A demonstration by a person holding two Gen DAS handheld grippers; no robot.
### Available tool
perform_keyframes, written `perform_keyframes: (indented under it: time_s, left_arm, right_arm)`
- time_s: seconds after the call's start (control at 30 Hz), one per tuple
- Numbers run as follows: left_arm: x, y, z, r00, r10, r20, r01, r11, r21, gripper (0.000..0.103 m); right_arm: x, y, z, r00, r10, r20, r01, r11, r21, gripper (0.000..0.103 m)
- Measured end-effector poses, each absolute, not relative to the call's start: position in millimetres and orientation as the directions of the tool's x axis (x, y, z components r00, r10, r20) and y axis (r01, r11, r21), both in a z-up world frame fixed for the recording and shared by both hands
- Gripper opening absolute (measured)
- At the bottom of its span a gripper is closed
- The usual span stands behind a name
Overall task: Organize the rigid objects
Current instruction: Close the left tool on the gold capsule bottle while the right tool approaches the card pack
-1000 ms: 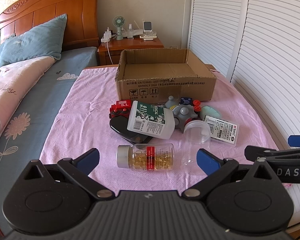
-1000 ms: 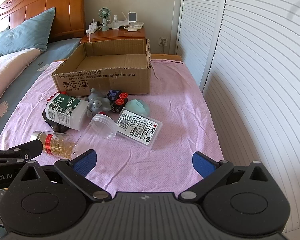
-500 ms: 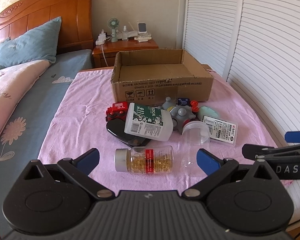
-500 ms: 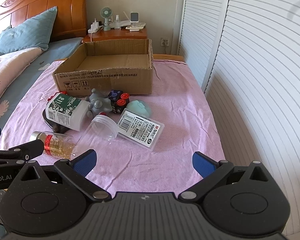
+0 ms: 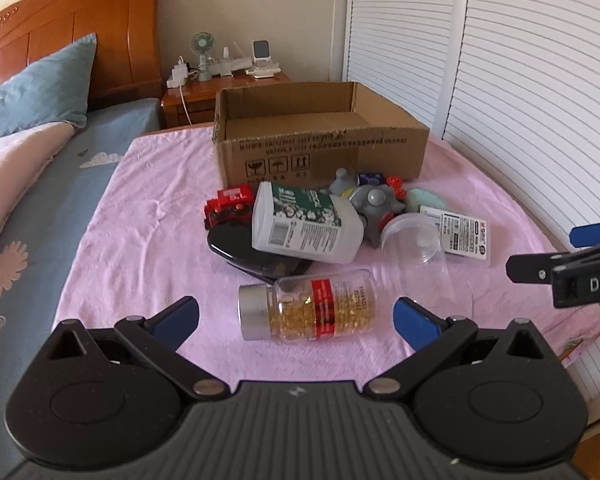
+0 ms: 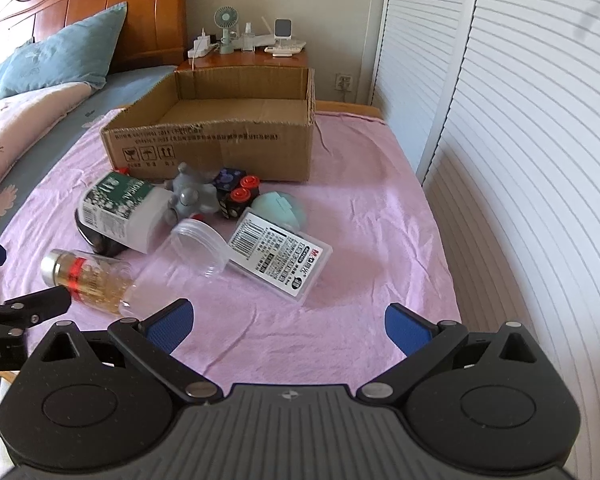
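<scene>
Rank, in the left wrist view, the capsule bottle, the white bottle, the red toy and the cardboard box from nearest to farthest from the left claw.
1. Capsule bottle: lying on its side just ahead of the open left claw.
2. White bottle: behind it, resting on a black case.
3. Red toy: further back, left.
4. Cardboard box: farthest.

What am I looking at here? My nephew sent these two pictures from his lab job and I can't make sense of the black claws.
Each black claw is a hand-held gripper with a camera looking along its blue fingers. One picture comes from the left gripper, the other from the right gripper. Both are open and hold nothing. On the pink cloth lie a capsule bottle, a white bottle, a clear jar, toys, and an open cardboard box.
</scene>
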State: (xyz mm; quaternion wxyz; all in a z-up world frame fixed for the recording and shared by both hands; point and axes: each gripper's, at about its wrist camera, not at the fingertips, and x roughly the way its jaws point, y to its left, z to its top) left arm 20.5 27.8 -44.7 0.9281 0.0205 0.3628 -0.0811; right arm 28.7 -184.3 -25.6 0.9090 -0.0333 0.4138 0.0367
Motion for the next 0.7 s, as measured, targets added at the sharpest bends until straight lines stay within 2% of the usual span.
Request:
perform_keyframes:
  time_s: [0.43,0.7]
  left_arm:
    - [44.2,25.3,-57.8,0.706,-0.187,-0.683,0.199,0.978,-0.063,0.102]
    - [62.5,22.1,-74.1,0.678,-0.157,-0.719,0.188,0.981,-0.037,0.103]
  right_arm:
    - [49.0,-198.3,-46.5,0.649,0.060,-0.759,-0.089,0.996,0.002,0.103]
    - [57.9,-199.8,-46.0,0.657,0.082,-0.749,-0.110,0.994,0.013,0.103]
